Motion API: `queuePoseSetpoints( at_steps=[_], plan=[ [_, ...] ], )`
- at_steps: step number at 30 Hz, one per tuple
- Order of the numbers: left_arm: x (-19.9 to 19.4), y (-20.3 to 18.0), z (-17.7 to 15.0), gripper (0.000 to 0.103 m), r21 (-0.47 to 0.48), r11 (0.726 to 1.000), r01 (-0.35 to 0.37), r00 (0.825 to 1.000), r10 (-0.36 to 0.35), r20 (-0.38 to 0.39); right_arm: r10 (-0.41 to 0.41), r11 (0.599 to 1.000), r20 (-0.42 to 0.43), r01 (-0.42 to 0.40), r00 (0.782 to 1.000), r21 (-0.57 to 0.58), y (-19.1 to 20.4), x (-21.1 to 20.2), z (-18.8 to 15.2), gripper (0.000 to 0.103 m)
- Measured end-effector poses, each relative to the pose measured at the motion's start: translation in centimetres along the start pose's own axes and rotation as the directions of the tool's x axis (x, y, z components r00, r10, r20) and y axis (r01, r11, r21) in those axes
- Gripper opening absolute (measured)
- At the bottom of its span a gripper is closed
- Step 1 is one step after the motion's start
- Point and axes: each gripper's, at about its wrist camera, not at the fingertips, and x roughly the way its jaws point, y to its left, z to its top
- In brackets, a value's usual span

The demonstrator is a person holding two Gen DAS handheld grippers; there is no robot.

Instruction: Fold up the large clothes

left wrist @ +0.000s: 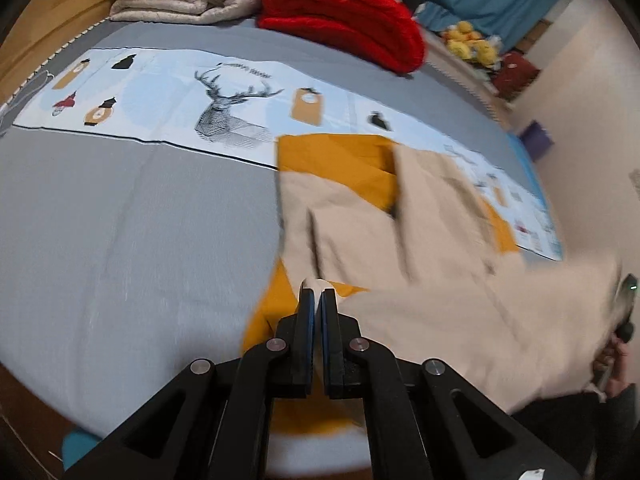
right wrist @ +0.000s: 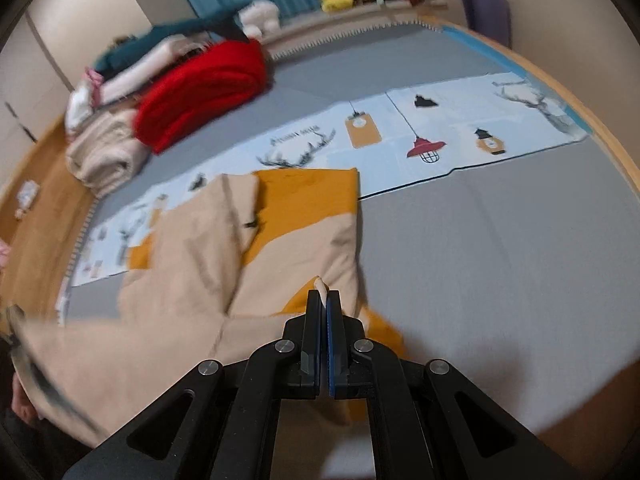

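While both sets of jaws are pinching the beige cloth's (left wrist: 420, 312) front edge, it's hanging over the grey bed (left wrist: 132, 240), open bedding lying either side.

The left gripper (left wrist: 319, 294) points steeply downward, jaws closed, with a fold of beige fabric (left wrist: 420, 300) pinched between its tips. The right gripper (right wrist: 324, 296) points downward at a similar angle, jaws likewise closed on an edge of the same fabric.
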Motion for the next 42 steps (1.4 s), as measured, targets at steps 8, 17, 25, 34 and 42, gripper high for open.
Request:
queuePoseSetpoints(
  at_steps=[8,17,25,34,42],
  plan=[
    [5.5,-0.9,1.8,0.002,0.157,0.979,-0.129,0.989,0.139,-0.05,-0.108,0.992,-0.126,0.098,0.986,-0.085,0.3,10.8,4.2,0.002],
    [5.0,0.3,1.6,0.012,0.087,0.985,-0.146,0.988,0.15,-0.036,-0.112,0.993,-0.117,0.107,0.987,-0.054,-0.3,11.3,3.6,0.004],
    [2.5,2.6,0.5,0.019,-0.023,0.983,-0.181,0.983,0.182,0.019,-0.137,0.987,0.067,0.131,0.988,0.09,-3.8,5.6,1.6,0.018],
    [6.3,1.9,0.3,0.045,0.032,0.978,-0.204,0.973,0.206,-0.105,-0.071,0.997,-0.105,0.068,0.992,-0.035,-3.0,9.6,0.7,0.039],
    [9.5,0.4,1.8,0.051,0.084,0.969,-0.234,0.96,0.244,-0.139,-0.077,0.993,-0.23,0.054,0.97,-0.107,-1.2,14.8,0.8,0.04]
  ],
)
